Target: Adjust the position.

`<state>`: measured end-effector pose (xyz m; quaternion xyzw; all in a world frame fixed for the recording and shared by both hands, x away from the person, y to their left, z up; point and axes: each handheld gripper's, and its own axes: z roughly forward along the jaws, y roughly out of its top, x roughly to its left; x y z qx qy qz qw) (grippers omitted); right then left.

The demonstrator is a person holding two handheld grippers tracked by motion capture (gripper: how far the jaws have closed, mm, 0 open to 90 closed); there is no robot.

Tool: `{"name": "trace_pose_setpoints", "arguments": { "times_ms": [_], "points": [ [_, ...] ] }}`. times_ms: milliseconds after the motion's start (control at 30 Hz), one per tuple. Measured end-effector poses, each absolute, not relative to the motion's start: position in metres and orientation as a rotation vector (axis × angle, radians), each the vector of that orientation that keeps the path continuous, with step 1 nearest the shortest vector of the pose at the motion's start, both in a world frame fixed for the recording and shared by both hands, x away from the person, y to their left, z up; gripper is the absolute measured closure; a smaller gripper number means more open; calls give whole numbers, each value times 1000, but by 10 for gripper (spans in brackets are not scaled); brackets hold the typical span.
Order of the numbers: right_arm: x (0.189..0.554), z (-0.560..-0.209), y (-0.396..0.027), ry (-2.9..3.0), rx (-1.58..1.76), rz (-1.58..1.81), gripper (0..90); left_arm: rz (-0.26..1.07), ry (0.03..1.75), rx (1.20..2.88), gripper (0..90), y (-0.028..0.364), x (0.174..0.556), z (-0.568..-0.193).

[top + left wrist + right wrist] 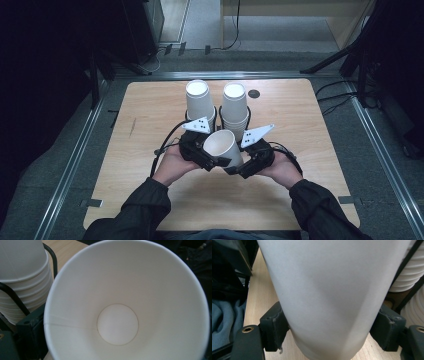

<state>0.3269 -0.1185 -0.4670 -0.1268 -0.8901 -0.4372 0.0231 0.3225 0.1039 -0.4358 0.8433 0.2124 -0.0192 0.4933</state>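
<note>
White paper cup [332, 297] clamped near its base by the right hand-held gripper [334, 327] — wooden table [259, 297] beneath, stacked cups [409, 275] beside

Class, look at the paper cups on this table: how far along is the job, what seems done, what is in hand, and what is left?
Done: two stacks of upside-down paper cups, the left stack and the right stack, stand at the table's far side. In hand: the right claw is shut on a single paper cup, tilted, its mouth toward the left claw. Left: probably setting this cup on a stack or aside.
</note>
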Motion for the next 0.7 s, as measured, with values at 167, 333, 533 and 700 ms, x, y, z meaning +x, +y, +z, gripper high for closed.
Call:
{"name": "trace_pose_setpoints", "arguments": {
  "times_ms": [167,333,533,700],
  "points": [
    [326,-467,-117,-2755,-382,-1344,240,-39,511,2047,104,105,320,-433],
    [327,-466,-119,-2751,-382,-1365,240,-68,535,2028,140,109,323,-432],
    [325,-465,-118,-2757,-423,-1359,212,-51,542,2053,163,110,322,-430],
    [325,-466,-119,-2767,-451,-1325,165,-25,563,2063,163,121,322,-429]
  ]
}}
